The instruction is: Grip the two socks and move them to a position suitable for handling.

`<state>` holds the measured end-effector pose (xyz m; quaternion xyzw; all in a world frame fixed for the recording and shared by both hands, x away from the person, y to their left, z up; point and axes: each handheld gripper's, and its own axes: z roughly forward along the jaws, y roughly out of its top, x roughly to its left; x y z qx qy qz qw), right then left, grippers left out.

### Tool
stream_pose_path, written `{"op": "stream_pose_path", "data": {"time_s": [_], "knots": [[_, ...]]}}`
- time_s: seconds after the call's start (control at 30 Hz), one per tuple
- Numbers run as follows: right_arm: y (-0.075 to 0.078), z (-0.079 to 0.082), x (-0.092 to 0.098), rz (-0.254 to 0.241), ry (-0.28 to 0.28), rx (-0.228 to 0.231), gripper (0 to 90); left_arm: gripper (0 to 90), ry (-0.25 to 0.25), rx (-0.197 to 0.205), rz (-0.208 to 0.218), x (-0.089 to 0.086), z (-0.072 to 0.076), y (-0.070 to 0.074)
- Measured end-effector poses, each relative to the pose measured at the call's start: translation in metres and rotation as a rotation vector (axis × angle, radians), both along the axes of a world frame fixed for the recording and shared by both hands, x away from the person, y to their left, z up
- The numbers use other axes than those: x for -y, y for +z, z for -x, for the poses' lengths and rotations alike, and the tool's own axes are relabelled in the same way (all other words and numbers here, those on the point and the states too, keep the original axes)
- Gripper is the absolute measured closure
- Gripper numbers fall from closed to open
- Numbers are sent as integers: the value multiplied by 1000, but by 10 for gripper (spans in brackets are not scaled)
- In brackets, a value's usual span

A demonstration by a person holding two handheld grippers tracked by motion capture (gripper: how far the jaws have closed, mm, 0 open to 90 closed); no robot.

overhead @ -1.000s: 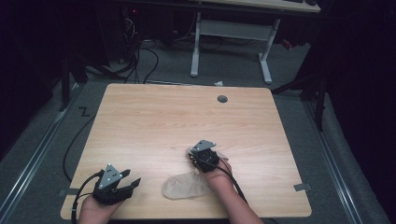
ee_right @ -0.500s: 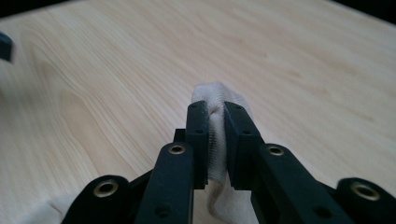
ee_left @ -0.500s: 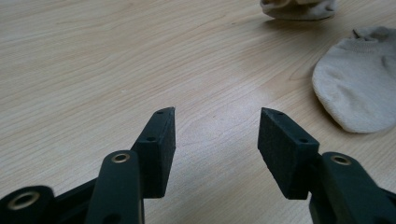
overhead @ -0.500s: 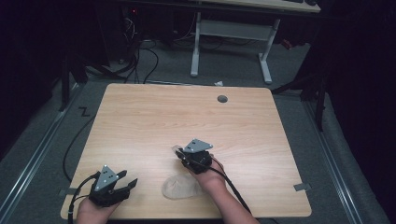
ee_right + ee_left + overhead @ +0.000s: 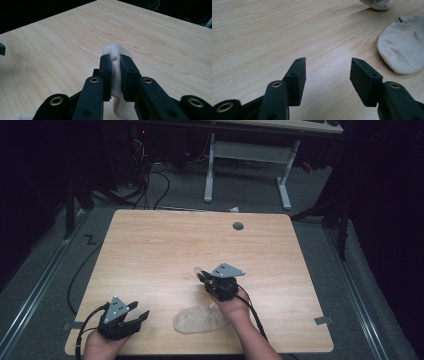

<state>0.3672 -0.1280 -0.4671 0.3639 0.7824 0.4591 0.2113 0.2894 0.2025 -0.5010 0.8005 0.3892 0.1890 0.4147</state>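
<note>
While the right gripper (image 5: 200, 274) hangs above the middle of the table (image 5: 150, 245), its jaws are pinched on a fold of pale cloth, a sock (image 5: 115, 53). In the right gripper view the fabric bulges up past the tips and trails down between the jaws toward the wood; the pads press it from both sides, with just the thickness of the cloth between them. In the high view a bit of that pale cloth shows at the tips, and the hand (image 5: 232, 307) behind the gripper reaches in from the near edge.

A second sock (image 5: 200, 319) lies flat on the table near the front edge, just beside and partly under the right hand. It is beige, rounded at one end, and the left gripper view shows it (image 5: 402, 47) off to the side with its ribbed cuff turned away from the camera. Nothing holds it.

The left gripper (image 5: 141, 316) sits low near the front left corner of the table, well apart from both socks. Its jaws stand roughly half open, with bare wood between the pads (image 5: 364, 80) and nothing in them.

A round grommet hole (image 5: 238, 226) sits near the far edge of the table, and a desk frame (image 5: 247, 162) stands on the floor beyond.
</note>
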Motion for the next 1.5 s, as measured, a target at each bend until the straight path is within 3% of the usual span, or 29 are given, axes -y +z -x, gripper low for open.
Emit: {"op": "stream_pose_path", "data": {"time_s": [0.3,0.43,0.47,0.5,0.53,0.57,0.67,0.7,0.8,0.93,0.97,1.03,1.13,1.27,1.47,1.5], "knots": [[1,1,39,-37,-104,-7,801,472,-52,7,-3,17,-10,1],[-9,-3,79,-63,-210,-44,800,472,-89,6,-6,29,-16,1],[-9,-3,79,-63,-210,-44,800,472,-89,6,-6,29,-16,1],[-13,-3,96,-72,-252,-60,799,472,-105,3,-6,34,-18,1],[-13,-3,96,-72,-252,-60,799,472,-105,3,-6,34,-18,1],[-17,-3,112,-76,-291,-73,799,472,-119,3,-6,39,-21,1],[-22,-2,126,-79,-332,-88,799,473,-133,4,-9,43,-23,1],[-26,0,140,-83,-367,-102,796,473,-145,7,-6,47,-25,1],[-30,2,151,-82,-401,-115,791,473,-153,9,-6,51,-26,1],[-37,6,168,-42,-462,-132,711,476,-169,11,-2,57,-29,2],[-37,9,175,-9,-499,-121,651,476,-175,12,-5,59,-30,3],[-33,15,180,-1,-527,-97,616,477,-175,13,-6,61,-31,3],[-27,21,183,4,-537,-70,618,480,-171,14,-7,62,-32,3],[-23,31,169,46,-474,-45,659,487,-136,12,6,61,-33,5],[-34,30,142,117,-375,-111,791,486,-75,18,-12,57,-35,5],[-40,27,134,143,-322,-155,847,491,-57,18,-13,56,-36,5]]}}
